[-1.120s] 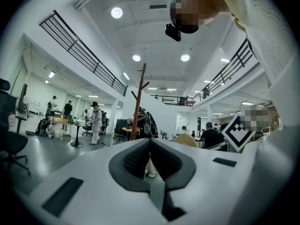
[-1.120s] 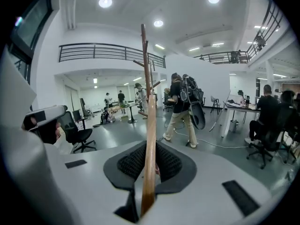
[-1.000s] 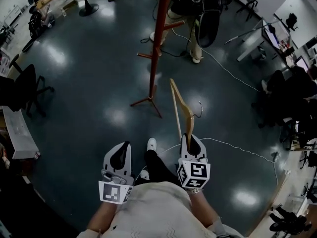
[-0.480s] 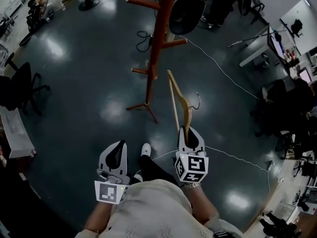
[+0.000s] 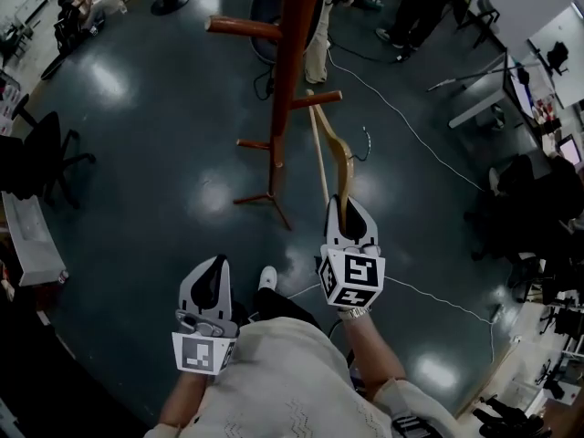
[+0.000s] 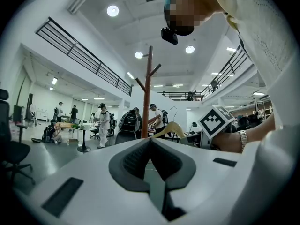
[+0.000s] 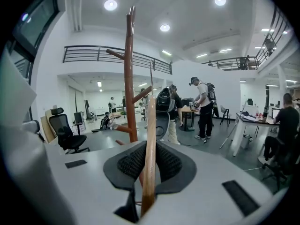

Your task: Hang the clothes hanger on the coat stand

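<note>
With the right gripper (image 5: 345,206), clamps both jaws tight on one arm of the light wooden clothes hanger (image 5: 338,158), close to that arm's end, with the bar pinched between the dark ribbed pads. Holds the hanger out ahead over the dark glossy floor (image 5: 164,153), its far arm reaching toward the reddish-brown wooden coat stand (image 5: 290,62) and its thin metal hook (image 5: 363,142) sticking off to the right, away from the pole. Places the hanger's far tip right by the short right-hand peg (image 5: 315,99) in the head view; cannot tell whether touching or merely overlapping there. Carries the left gripper (image 5: 214,267) low and near the body on the left, jaws pressed together on nothing, well apart from the stand.

Looks like the carry-and-approach step: hanger in hand, not yet hung, hook free of every peg. Calls next for turning the hanger so the hook faces a peg, lifting it above that peg, then lowering until the hook catches before loosening the jaws. Needs care with the held arm levering inside the pads.
</note>
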Available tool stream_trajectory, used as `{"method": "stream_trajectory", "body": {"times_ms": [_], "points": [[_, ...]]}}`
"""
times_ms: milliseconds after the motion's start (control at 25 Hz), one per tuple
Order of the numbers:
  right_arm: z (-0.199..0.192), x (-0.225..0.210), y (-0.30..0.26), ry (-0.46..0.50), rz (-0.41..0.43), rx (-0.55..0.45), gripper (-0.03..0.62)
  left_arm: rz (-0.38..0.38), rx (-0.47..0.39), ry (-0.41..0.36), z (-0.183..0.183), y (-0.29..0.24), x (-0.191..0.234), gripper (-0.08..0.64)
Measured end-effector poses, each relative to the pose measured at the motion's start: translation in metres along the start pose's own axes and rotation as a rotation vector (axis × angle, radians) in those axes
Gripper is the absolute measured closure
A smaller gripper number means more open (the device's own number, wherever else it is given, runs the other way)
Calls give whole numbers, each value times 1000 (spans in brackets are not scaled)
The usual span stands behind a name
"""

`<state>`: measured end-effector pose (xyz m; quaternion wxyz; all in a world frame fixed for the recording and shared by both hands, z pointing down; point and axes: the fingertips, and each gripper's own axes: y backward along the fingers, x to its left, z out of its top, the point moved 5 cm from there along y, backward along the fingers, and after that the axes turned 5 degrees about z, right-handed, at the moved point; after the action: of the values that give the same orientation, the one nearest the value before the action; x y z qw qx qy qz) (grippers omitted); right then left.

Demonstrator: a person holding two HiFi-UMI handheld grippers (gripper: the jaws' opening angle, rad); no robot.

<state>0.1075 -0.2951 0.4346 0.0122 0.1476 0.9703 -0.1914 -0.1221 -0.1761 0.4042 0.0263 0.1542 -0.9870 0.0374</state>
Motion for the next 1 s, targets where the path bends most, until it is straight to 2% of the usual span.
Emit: {"method": "stream_trajectory", "body": {"times_ms": [320, 520, 1000], "points": [[26, -6, -52, 2, 25, -17, 525, 107, 2, 11, 5, -13, 22, 548], [30, -6, -77, -12, 29, -15, 525, 140, 14, 8, 3, -17, 28, 548], [1, 12, -113, 17, 61, 60, 525, 215, 56, 16, -9, -8, 49, 548]]}}
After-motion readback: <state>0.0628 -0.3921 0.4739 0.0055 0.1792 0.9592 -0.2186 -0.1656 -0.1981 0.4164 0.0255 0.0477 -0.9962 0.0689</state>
